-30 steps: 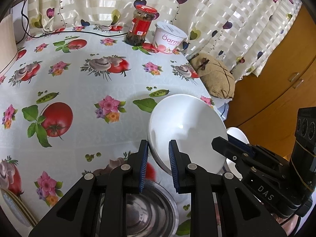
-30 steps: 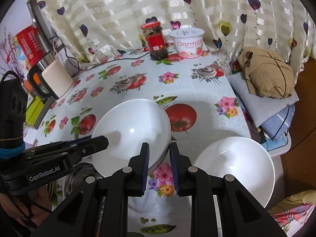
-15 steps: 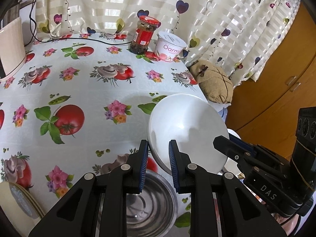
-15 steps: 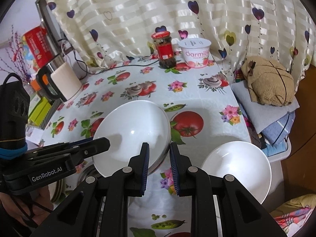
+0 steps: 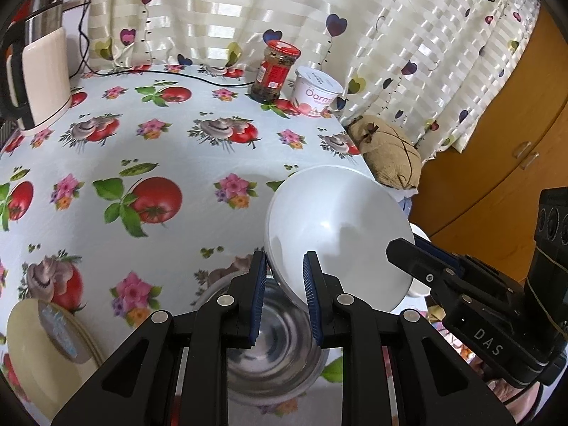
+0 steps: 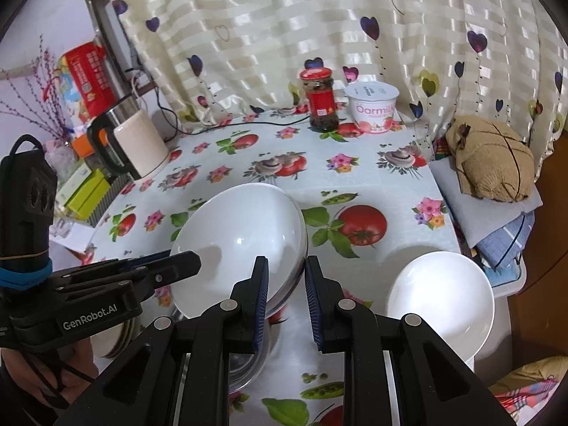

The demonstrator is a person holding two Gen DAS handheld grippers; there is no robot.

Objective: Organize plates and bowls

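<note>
Left wrist view: my left gripper (image 5: 283, 277) and right gripper (image 6: 286, 278) each pinch opposite rims of the white bowl (image 5: 337, 234), above the steel bowl (image 5: 277, 348).

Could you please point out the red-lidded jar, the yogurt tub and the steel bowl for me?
red-lidded jar (image 6: 321, 104): right wrist view, on its red label.
yogurt tub (image 6: 372, 110): right wrist view, on its printed side.
steel bowl (image 5: 277, 351): left wrist view, on its shiny inside.

Ahead of you, a cream heart-print curtain (image 6: 319, 17), flowered tablecloth (image 5: 159, 149), wooden cabinet (image 5: 504, 163) to your right
</note>
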